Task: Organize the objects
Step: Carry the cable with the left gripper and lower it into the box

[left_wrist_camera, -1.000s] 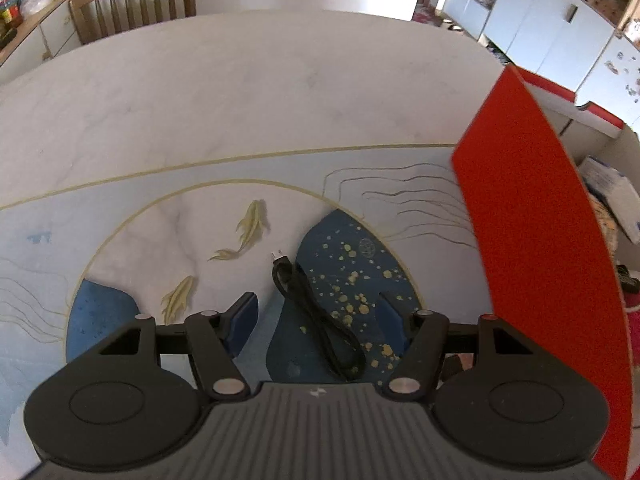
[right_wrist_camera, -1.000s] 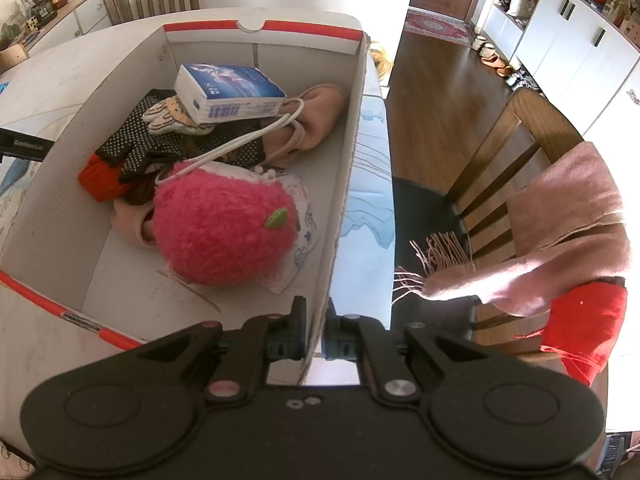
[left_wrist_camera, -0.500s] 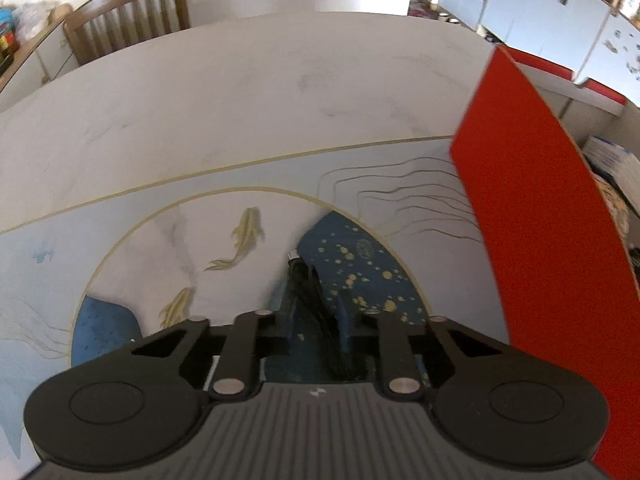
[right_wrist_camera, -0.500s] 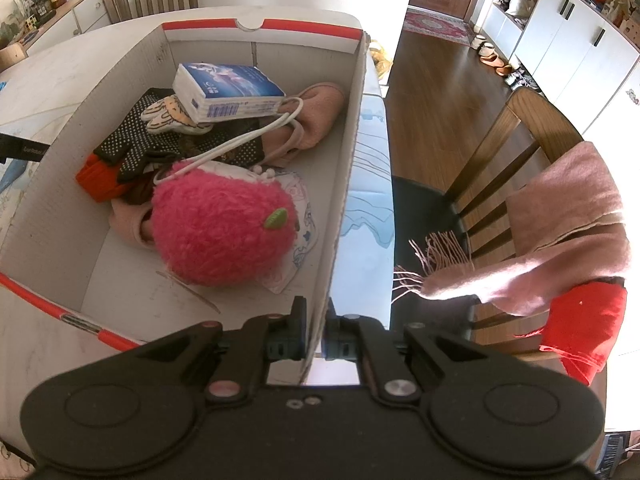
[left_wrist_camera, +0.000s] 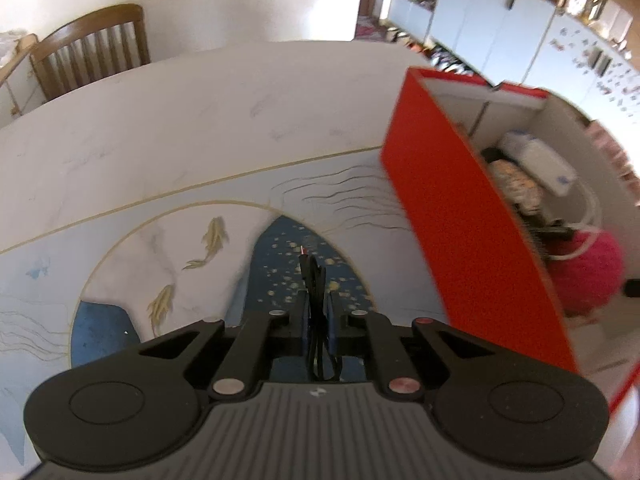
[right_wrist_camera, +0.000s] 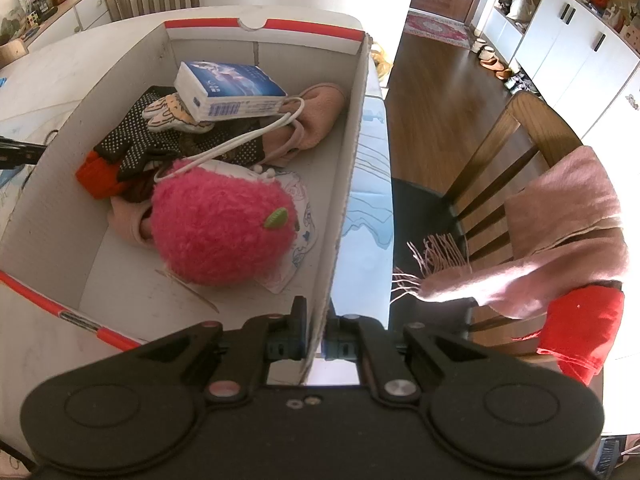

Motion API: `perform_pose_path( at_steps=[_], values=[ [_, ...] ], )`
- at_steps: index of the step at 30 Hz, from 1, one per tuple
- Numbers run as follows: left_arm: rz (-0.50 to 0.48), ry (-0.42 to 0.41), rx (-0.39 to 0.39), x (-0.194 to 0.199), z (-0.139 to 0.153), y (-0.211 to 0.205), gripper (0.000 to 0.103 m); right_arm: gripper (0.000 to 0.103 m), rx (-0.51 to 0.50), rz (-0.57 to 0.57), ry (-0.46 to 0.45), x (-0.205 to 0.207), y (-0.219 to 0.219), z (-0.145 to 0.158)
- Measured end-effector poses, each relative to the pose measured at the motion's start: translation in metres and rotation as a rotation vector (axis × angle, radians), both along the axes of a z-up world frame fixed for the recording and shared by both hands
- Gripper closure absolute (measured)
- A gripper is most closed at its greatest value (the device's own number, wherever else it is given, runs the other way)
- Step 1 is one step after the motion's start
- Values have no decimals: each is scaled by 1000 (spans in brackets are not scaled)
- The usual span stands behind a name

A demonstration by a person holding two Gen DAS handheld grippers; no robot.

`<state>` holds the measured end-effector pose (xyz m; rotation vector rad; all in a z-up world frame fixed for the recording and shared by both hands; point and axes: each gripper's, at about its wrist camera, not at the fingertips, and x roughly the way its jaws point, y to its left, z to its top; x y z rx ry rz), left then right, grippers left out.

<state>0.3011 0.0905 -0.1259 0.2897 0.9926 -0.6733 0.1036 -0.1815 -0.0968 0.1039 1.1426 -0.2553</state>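
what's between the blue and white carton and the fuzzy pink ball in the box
In the right wrist view, a white cord loops across black dotted gloves between the carton and the pink ball.

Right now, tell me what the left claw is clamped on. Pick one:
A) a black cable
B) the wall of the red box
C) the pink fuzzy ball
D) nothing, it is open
A: the left claw is shut on the black cable, whose plug end sticks out ahead of the fingers above the table.
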Motion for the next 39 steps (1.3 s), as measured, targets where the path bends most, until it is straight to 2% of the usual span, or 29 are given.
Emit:
perform_pose_path(
  at_steps=[13, 16, 22, 25, 29, 34, 39],
  values=[
    [-98, -20, -120, -38, 67, 24, 96, 98, -4, 2, -2, 0, 1, 1],
    [-142, -40, -161, -46, 94, 23, 96, 98, -5, 3, -3, 0, 1, 1],
    [-238, -105, -231, -59, 152, 9, 96, 98, -6, 6, -3, 0, 2, 1],
    [-292, -118, -244, -67, 167, -8, 96, 98, -6, 6, -4, 0, 2, 1],
    [-351, -119, -243, -76, 167, -37, 96, 98, -7, 6, -5, 0, 2, 1],
    [-400, -99, -231, -87, 149, -76, 96, 98, -6, 5, -7, 0, 3, 1],
    [-427, -71, -136, -90, 111, -108, 96, 98, -5, 5, -8, 0, 3, 1]
  ],
)
